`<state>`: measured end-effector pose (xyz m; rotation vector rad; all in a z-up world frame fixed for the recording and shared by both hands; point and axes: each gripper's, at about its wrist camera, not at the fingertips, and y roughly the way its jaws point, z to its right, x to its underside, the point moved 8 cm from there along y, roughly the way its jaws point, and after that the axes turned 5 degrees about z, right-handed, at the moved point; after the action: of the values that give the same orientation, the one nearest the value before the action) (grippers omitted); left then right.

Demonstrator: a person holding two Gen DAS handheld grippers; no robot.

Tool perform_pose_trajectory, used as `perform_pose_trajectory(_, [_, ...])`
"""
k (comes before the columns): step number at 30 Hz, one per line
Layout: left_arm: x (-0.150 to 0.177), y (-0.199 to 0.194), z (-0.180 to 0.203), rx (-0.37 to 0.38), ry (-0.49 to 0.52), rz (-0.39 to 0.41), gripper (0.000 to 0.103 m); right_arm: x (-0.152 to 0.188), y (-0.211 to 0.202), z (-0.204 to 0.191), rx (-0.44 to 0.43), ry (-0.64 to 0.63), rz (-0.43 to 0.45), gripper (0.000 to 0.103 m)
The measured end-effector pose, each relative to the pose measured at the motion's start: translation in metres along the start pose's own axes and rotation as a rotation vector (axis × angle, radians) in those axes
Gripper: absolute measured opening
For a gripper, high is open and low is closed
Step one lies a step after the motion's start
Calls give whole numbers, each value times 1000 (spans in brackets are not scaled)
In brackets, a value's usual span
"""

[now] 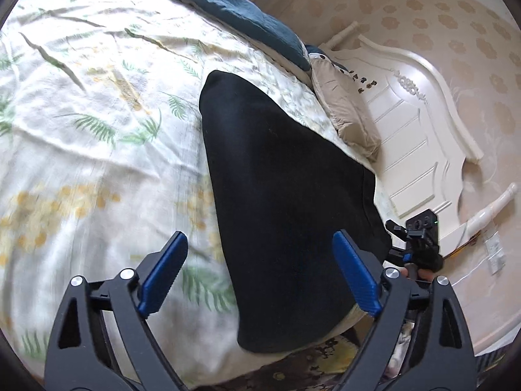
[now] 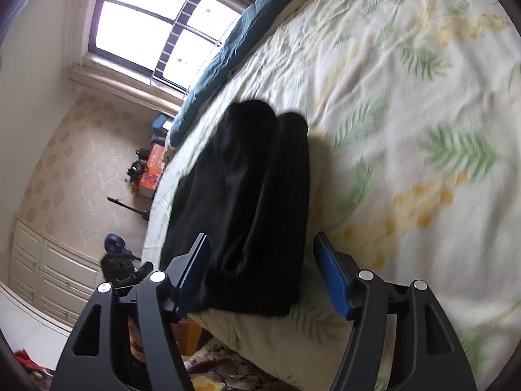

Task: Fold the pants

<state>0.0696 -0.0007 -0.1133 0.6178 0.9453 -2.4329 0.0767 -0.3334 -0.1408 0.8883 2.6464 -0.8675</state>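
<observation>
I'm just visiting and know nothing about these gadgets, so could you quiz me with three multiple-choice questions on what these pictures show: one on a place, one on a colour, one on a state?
1. Where do the black pants lie?
A. on the floor
B. on the floral bedspread, near its edge
C. on a chair

2. What colour are the gripper finger pads?
A. blue
B. red
C. white

3. How do the left gripper and right gripper stand?
A. both shut on the pants
B. one open, one shut
C. both open, holding nothing

Answers:
1 B: bedspread shows around the pants.
2 A: ribbed blue pads in both views.
3 C: wide gaps between fingers, no cloth pinched.
</observation>
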Motion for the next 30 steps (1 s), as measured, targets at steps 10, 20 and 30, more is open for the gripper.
perform_pose_trajectory(10, [-65,65,-22,97,-87,-77,91,-59,60,7,-46,16,-29,73])
perform_pose_trajectory(20, [-72,94,-21,35,-18,-167,27,-55,70,8,-40,-4,-30,35])
perform_pose_trajectory(30, [-106,76,-5,-14,90,-87,20,-79,72,-23,-66,-75,19,30])
